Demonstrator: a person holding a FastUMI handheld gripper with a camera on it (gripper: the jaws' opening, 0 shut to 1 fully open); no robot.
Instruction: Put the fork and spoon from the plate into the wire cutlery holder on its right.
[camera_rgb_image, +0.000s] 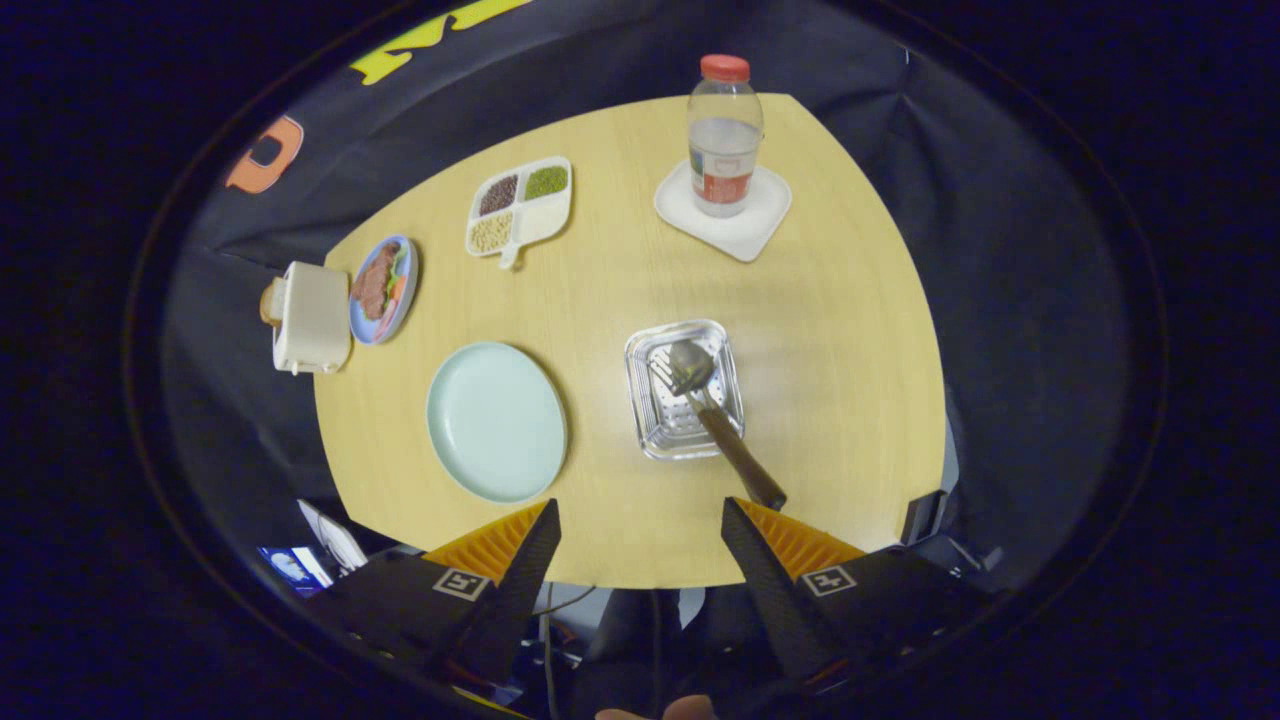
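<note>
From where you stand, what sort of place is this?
Likely a staged dining setup in a booth: a wooden table with plate, cutlery holder and water bottle, black cloth behind. The tongs hang open.

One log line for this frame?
gripper: open, empty, above table | fork + spoon: in holder | plate: bare

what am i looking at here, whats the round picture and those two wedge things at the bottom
The picture comes from a fisheye camera riding on a hand-held two-finger gripper, looking down along its fingers. The wedges are those fingers, spread open, holding nothing, above the near edge of a wooden table. Beyond them lie an empty pale green plate and, to its right, a wire cutlery holder with the spoon and fork already in it, handles sticking out. Farther back: a water bottle on a white coaster, a divided tray of beans, a small plate of food and a toaster.
</note>
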